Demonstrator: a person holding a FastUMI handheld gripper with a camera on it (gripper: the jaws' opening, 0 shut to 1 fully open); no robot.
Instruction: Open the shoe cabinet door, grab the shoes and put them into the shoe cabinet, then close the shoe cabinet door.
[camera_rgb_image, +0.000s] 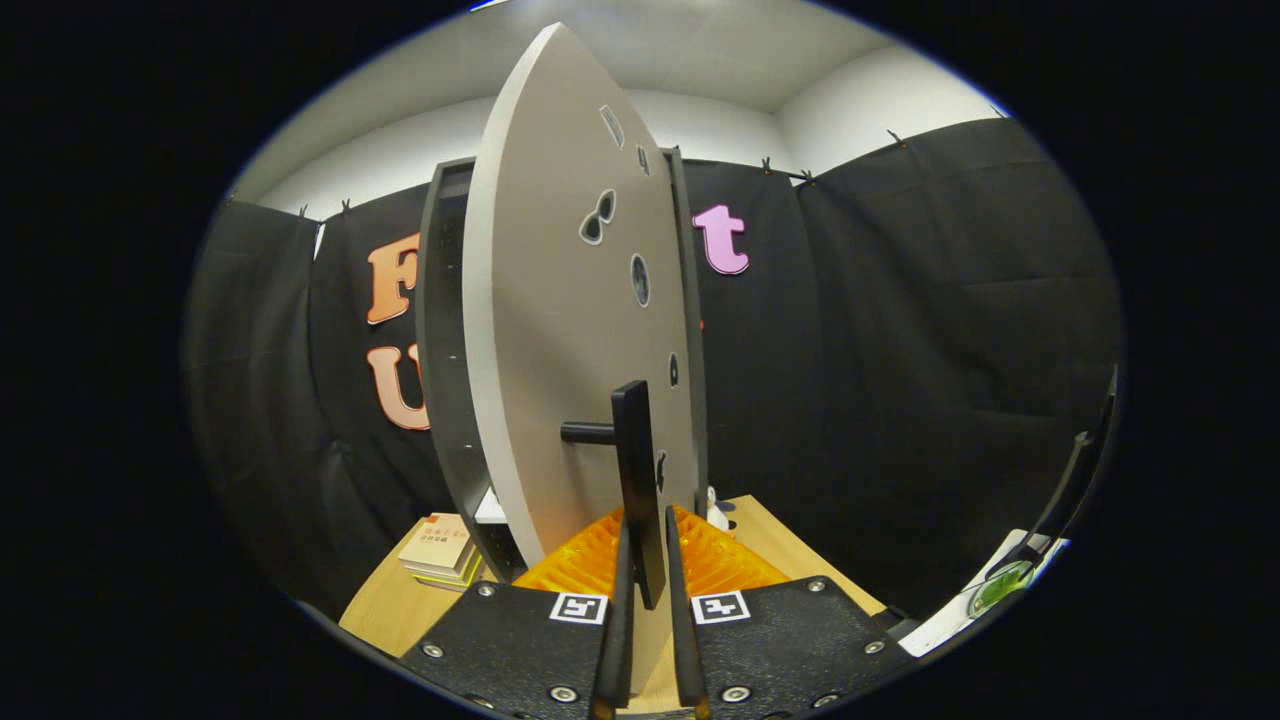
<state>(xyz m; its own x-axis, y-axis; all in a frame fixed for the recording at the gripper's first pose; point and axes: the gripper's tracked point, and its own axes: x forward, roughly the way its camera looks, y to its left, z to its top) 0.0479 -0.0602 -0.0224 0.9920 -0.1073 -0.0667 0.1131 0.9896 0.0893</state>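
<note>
Gripper view. The two fingers of the gripper (648, 590) rise from six o'clock, drawn close together on either side of the flat black bar handle (635, 480) of the pale grey cabinet door (545, 330). The lower end of the bar sits in the narrow gap between the fingers; whether both fingers truly press on it cannot be told, since the contact faces are turned away. A short black round post joins the bar to the door face at about nine o'clock of the bar.

The door stands ajar, seen nearly edge-on, and rises toward twelve o'clock, its outline bowed by the lens. Several small dark cut-outs dot its face toward one o'clock; their shapes are hard to make out. Behind the door's left edge, the dark frame of the shoe cabinet (440, 340) shows as a narrow strip; the interior is hidden by the door.

At the door's foot, just beyond the fingers, lies a ribbed orange object (580, 565), partly covered by the door and the fingers. A small white item (714, 508) stands at its far right corner, too small to identify. Everything rests on a light wooden tabletop (385, 605). At eight o'clock of the fingers lies a small stack of books (438, 550). At four o'clock, a green object (995, 590) is cut off.
</note>
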